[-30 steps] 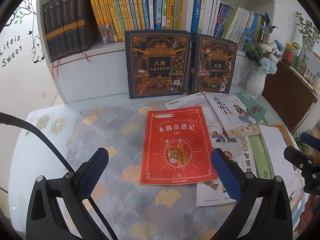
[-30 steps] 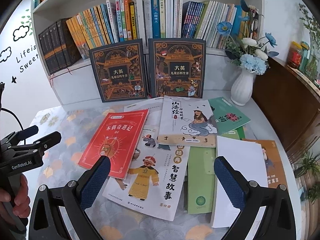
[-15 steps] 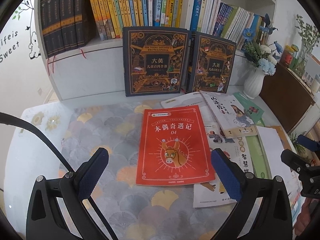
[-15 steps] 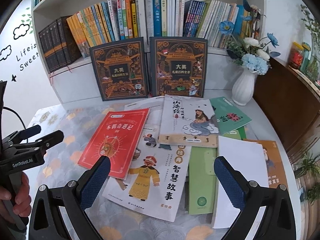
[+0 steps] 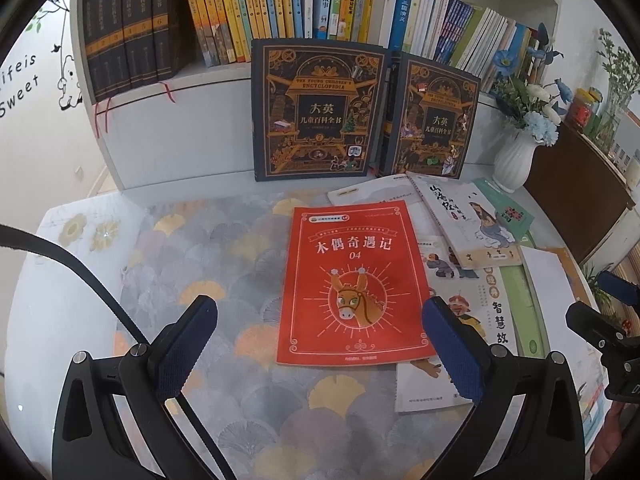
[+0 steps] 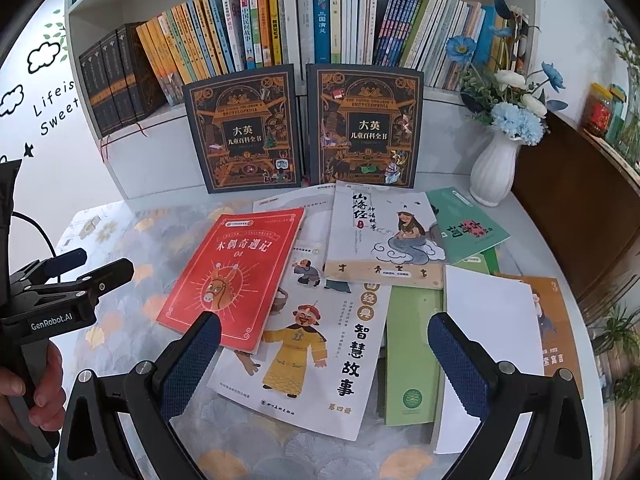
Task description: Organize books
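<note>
- Left claw (image 5: 320, 344) gapes empty above the thin red paperback (image 5: 352, 280), flat on the table (image 5: 72, 320) at its 12 o'clock.
- Right claw (image 6: 324, 360) spread wide, empty, over the scattered white storybook (image 6: 320, 344).
- Step, judged: approach; next, descend onto the red book's near edge.

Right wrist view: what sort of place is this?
Probably a child's reading corner at home. A packed bookshelf stands behind the table, children's picture books such as the red donkey book lie scattered on it, and a flower vase sits alongside.

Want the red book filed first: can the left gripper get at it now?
Probably yes: the left gripper is open, the red book lies topmost straight ahead, and nothing stands between them.
</note>
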`<action>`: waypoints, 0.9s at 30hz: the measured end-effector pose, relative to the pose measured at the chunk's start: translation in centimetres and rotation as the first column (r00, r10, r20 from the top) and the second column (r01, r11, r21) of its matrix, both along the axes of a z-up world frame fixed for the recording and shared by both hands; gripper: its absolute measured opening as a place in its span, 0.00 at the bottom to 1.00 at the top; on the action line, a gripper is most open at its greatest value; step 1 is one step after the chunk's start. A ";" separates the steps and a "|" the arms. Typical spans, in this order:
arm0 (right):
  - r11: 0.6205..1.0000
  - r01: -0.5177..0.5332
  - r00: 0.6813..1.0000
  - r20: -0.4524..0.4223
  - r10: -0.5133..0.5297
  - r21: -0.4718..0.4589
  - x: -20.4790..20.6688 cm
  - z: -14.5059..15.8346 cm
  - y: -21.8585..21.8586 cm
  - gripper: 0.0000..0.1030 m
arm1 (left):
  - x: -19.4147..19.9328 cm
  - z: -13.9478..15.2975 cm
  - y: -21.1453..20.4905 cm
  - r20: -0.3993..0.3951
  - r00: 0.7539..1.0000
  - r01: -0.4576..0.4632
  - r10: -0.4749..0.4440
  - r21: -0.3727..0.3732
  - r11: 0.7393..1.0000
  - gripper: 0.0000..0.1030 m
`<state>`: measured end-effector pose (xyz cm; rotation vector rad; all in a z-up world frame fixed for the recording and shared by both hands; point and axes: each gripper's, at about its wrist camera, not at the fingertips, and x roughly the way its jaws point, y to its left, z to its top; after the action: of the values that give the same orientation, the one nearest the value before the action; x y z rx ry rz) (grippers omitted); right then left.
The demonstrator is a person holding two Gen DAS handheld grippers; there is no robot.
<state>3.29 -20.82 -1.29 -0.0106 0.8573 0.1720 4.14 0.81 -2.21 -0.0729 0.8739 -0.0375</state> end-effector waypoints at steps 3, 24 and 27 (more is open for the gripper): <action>1.000 0.000 1.000 -0.005 0.000 0.009 0.3 -0.6 0.1 1.00 | 0.6 -1.2 0.4 -0.022 1.000 0.003 -0.003 -0.002 1.000 0.99; 0.995 -0.048 0.970 -0.235 0.068 0.090 8.3 -12.0 5.2 0.65 | 6.5 -10.8 3.3 -0.234 0.970 0.032 -0.063 -0.134 0.990 0.71; 0.994 -0.052 0.962 -0.262 0.076 0.096 9.2 -13.0 5.9 0.52 | 7.1 -11.6 3.5 -0.264 0.963 0.022 -0.056 -0.131 0.991 0.54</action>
<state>12.49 -14.89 -14.28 0.0689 1.1168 0.2762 11.22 4.30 -13.84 -0.1834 1.1429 -0.1227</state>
